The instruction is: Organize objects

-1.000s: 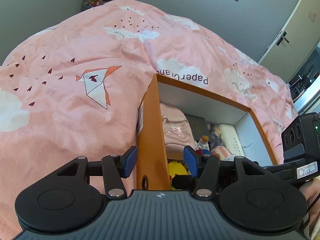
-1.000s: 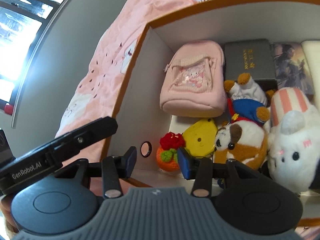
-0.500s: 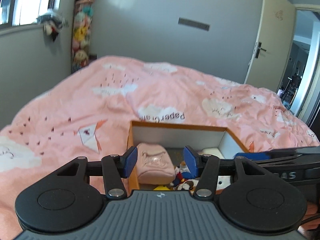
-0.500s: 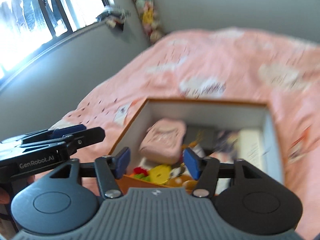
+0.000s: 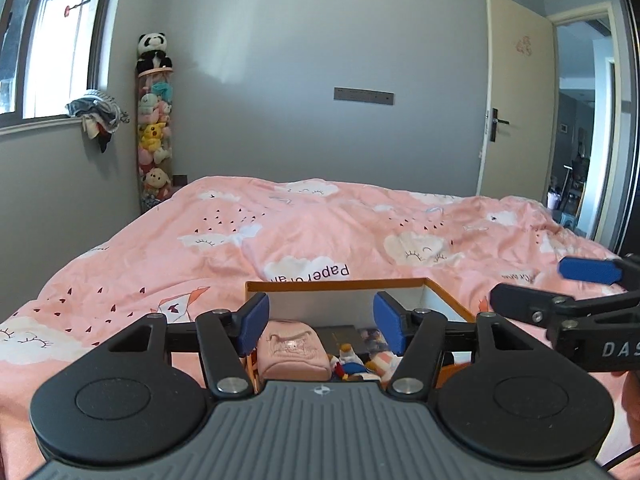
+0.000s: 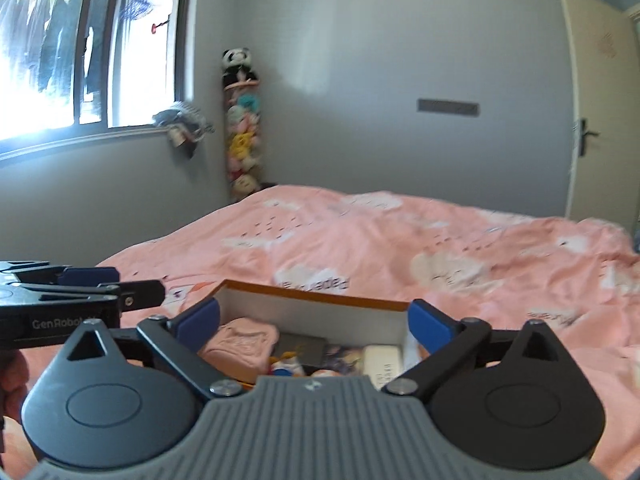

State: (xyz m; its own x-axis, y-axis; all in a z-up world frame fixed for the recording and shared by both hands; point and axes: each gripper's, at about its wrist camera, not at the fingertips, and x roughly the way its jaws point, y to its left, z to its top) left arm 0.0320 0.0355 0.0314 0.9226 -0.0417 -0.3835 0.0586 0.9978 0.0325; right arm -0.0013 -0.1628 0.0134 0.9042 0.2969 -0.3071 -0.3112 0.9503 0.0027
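An orange box with white inner walls [image 5: 340, 286] [image 6: 320, 298] lies on the pink bed, below and ahead of both grippers. In it I see a pink pouch [image 5: 294, 350] [image 6: 240, 344], a dark grey case [image 6: 302, 350], a white flat item [image 6: 380, 362] and small plush toys [image 5: 352, 360]. My left gripper [image 5: 320, 326] hangs above the box's near edge, its jaws opening with nothing between them. My right gripper [image 6: 314, 320] is likewise above the box, jaws opening wide and empty. Each gripper shows at the edge of the other's view.
The pink cloud-print duvet [image 5: 320, 232] covers the bed all around the box. A tall tube of plush toys with a panda on top [image 5: 154, 120] stands in the far corner. A window [image 6: 80, 48] is at left, a door [image 5: 514, 96] at right.
Both grippers rose and drew back from the box and tipped up toward level, so the room now shows. The right jaws spread much wider; the left jaws spread a little.
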